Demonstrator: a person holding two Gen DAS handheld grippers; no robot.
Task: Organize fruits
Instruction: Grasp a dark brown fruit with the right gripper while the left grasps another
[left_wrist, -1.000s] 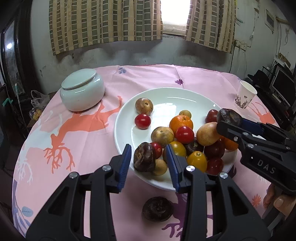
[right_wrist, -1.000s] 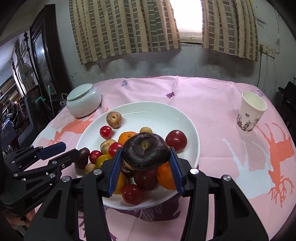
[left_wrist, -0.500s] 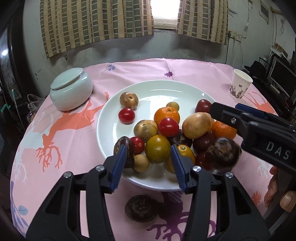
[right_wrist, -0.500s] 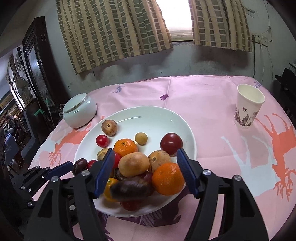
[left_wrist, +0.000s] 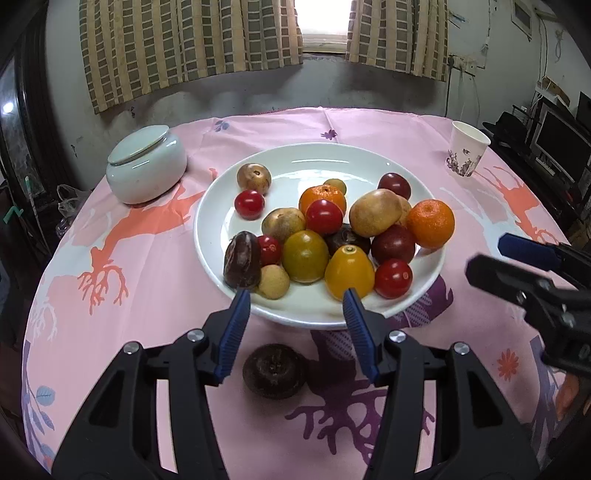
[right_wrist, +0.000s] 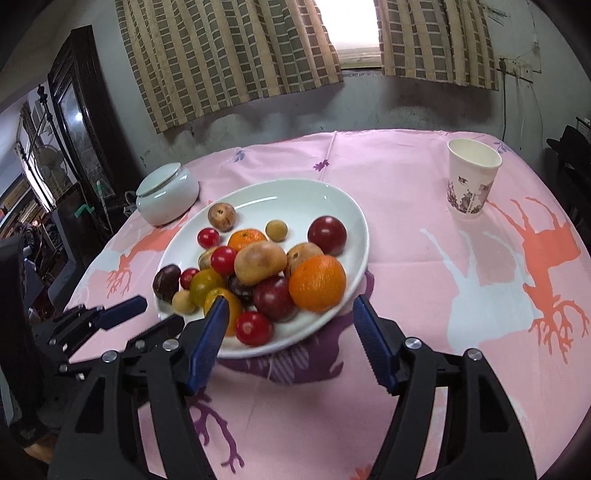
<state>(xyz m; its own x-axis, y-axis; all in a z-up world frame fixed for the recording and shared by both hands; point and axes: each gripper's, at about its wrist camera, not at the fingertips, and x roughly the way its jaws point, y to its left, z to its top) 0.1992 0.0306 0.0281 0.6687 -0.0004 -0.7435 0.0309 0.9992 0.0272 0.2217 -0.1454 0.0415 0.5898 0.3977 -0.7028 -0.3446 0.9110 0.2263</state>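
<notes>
A white plate (left_wrist: 314, 162) holds several fruits: tomatoes, oranges, brown and dark fruits. It also shows in the right wrist view (right_wrist: 295, 199). One dark round fruit (left_wrist: 274, 370) lies on the pink cloth in front of the plate, just below my left gripper (left_wrist: 295, 302). That gripper is open and empty, at the plate's near rim. My right gripper (right_wrist: 288, 308) is open and empty, at the plate's near right rim; it shows at the right of the left wrist view (left_wrist: 517, 266). A dark fruit (left_wrist: 242, 265) sits at the plate's left edge.
A pale lidded ceramic jar (left_wrist: 146, 164) stands left of the plate. A paper cup (right_wrist: 471, 181) stands at the far right of the round table. The pink cloth (right_wrist: 461, 295) has orange and purple prints. A wall with curtains is behind.
My right gripper opened and let go of the dark fruit onto the plate, then drew back. My left gripper also drew back from the plate and stays open.
</notes>
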